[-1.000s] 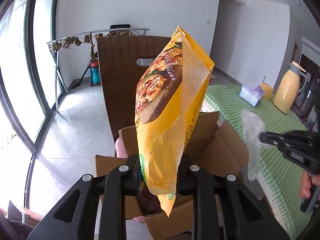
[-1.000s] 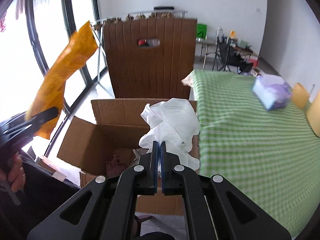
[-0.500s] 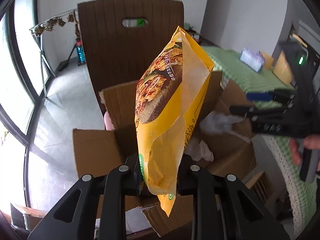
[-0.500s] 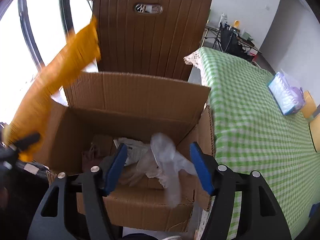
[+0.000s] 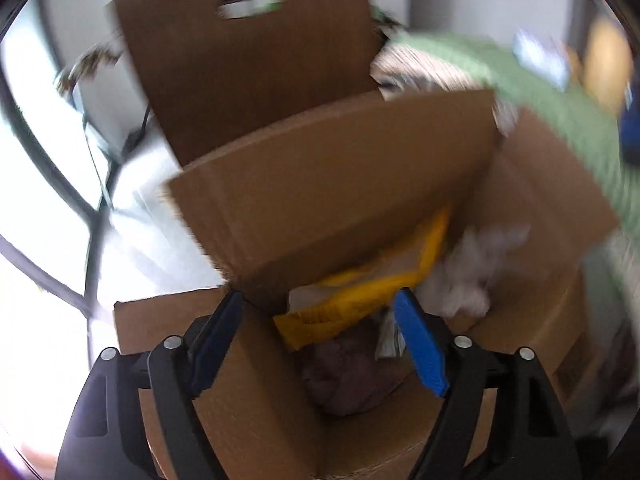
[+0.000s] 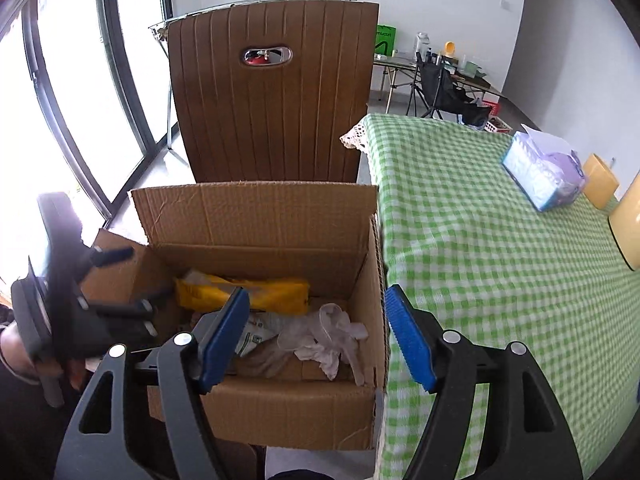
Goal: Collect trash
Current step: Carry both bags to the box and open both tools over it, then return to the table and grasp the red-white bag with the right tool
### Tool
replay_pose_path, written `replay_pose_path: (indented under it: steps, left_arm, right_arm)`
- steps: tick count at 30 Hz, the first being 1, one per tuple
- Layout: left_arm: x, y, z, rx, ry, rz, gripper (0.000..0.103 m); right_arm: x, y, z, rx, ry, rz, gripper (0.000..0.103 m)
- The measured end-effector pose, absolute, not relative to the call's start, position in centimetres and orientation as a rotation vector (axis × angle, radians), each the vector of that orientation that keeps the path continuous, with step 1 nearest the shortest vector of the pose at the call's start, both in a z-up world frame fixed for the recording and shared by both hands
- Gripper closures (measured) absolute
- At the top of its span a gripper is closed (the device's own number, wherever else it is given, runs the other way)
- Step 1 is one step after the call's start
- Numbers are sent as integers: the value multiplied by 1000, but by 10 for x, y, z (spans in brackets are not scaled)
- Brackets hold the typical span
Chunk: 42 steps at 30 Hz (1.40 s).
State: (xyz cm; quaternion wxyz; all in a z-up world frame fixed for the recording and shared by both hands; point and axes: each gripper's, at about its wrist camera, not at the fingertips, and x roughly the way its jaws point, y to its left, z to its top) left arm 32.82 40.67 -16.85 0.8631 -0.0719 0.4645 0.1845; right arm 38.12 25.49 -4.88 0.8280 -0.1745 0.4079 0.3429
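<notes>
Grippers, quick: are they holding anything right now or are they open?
Left gripper: open, just let go; yellow snack bag lies in the cardboard box.
Right gripper: open, holding nothing; the white tissue is in the box.

– Where did the box (image 6: 260, 416) stand?
– On the floor, just beside the table's (image 6: 480, 280) left edge, with the chair (image 6: 272, 92) upright right behind it.
– What lay inside?
– The snack bag (image 6: 272, 294) lay flat toward the back wall. In front of it and to the right lay the crumpled glove (image 6: 328, 336), with some paper (image 6: 256, 332) to its left. From the left wrist view a dark wad (image 5: 348, 376) seemed to lie under the bag (image 5: 360, 300), though blur made that hard to judge.
– And on the table?
– A tissue pack (image 6: 540, 168) sat toward the far right side, with a cup (image 6: 600, 180) just beyond it.
– Further back?
– A folding table (image 6: 440, 72) stood by the far wall, behind the chair and to its right.
</notes>
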Motion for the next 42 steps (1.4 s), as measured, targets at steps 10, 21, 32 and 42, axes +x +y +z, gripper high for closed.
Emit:
replay_pose_path:
  steps: [10, 21, 32, 42]
  left_arm:
    - [288, 430, -119, -272, 845, 481, 20]
    - [263, 390, -79, -260, 773, 473, 18]
    - [257, 297, -4, -159, 610, 308, 9]
    - [293, 139, 5, -41, 603, -38, 8]
  right_arm:
    - [366, 254, -44, -349, 881, 761, 35]
    - [344, 226, -19, -286, 856, 737, 35]
    - [309, 94, 21, -104, 722, 531, 29]
    - [231, -117, 17, -12, 616, -116, 26]
